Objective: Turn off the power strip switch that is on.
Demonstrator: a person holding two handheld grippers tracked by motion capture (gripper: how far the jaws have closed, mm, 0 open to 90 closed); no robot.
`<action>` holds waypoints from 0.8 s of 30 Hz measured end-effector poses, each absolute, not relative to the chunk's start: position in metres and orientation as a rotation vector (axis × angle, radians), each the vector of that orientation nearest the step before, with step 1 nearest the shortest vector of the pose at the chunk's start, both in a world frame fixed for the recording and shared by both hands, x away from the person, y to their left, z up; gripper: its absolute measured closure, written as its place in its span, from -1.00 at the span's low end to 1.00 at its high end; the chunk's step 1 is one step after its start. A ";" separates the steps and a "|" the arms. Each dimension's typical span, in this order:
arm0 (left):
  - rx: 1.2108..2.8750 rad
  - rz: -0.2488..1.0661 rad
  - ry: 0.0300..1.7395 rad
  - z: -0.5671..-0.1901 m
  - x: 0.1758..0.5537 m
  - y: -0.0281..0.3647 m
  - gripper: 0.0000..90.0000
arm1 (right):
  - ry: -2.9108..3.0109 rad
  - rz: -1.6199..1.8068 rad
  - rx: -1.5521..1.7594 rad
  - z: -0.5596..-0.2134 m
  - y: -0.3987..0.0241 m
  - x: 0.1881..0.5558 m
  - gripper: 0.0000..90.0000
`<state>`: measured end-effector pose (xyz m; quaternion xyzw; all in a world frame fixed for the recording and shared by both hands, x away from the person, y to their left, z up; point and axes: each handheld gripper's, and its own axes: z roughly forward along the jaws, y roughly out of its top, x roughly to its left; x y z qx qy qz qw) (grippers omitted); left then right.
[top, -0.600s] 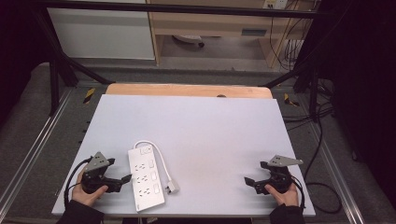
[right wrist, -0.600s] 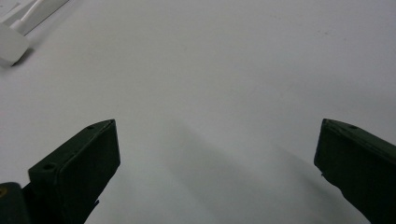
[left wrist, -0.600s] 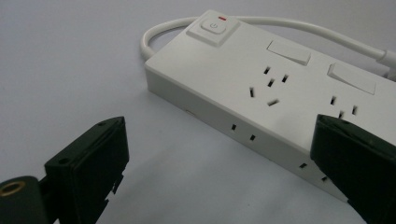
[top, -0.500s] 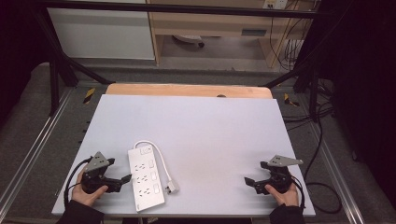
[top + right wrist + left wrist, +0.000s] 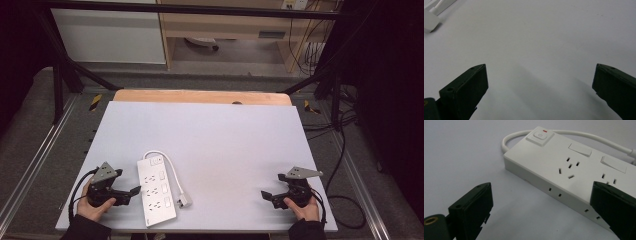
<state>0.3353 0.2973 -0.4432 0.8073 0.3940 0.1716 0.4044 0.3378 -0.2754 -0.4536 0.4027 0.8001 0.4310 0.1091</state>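
A white plastic power strip [image 5: 157, 189] with several sockets and rocker switches lies flat near the left front corner of the pale grey tabletop [image 5: 220, 145], its long side running from near to far. Its white cable [image 5: 172, 172] loops out from the far end, curves down along the right side and ends in a white plug [image 5: 184, 201] lying just beside the strip's near right edge.

The left gripper [image 5: 129, 192] sits low at the near left, just left of the strip and pointing towards it. In the left gripper view its black jaws stand wide apart with nothing between them; the strip's long side wall [image 5: 554, 190] lies just ahead, and the right-hand jaw overlaps the strip's edge in the picture, though I cannot tell whether it touches. The square power button [image 5: 540, 136] with a small red mark sits at the strip's far end.

The right gripper [image 5: 266, 196] rests at the near right, well apart from the strip, also spread wide and empty; its own view looks across bare tabletop, with the plug [image 5: 429, 22] far off at the upper left.

This looks like the very start: both hands are poised and nothing is grasped yet. The left hand seems about to steady or pick up the strip. The next move probably calls for bringing the open jaws around the strip's body or edge and closing firmly, while the right hand crosses leftwards to the plug or cable. The strip's smooth casing may slide on the table if pushed before it is clamped.
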 end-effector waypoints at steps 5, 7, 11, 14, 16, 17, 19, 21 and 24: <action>2.044 0.431 0.999 -0.443 0.336 0.296 -0.90 | 2.348 1.272 1.192 -0.454 -0.276 0.338 -0.98; 2.038 0.435 1.002 -0.442 0.336 0.295 -0.90 | 2.348 1.270 1.190 -0.454 -0.276 0.338 -0.98; 2.040 0.441 1.002 -0.441 0.336 0.294 -0.90 | 2.345 1.272 1.194 -0.453 -0.276 0.338 -0.98; 2.041 0.444 1.000 -0.440 0.336 0.293 -0.90 | 2.346 1.269 1.192 -0.453 -0.276 0.338 -0.98; 2.042 0.446 0.998 -0.439 0.335 0.291 -0.90 | 2.345 1.269 1.192 -0.454 -0.276 0.338 -0.98; 2.042 0.446 0.998 -0.439 0.335 0.291 -0.90 | 2.345 1.268 1.193 -0.454 -0.276 0.338 -0.98; 2.044 0.441 0.999 -0.439 0.336 0.291 -0.90 | 2.345 1.266 1.192 -0.454 -0.276 0.338 -0.98; 2.046 0.436 0.999 -0.439 0.336 0.290 -0.90 | 2.344 1.264 1.195 -0.454 -0.276 0.338 -0.98; 2.047 0.433 0.998 -0.439 0.337 0.289 -0.90 | 2.342 1.270 1.198 -0.453 -0.276 0.338 -0.98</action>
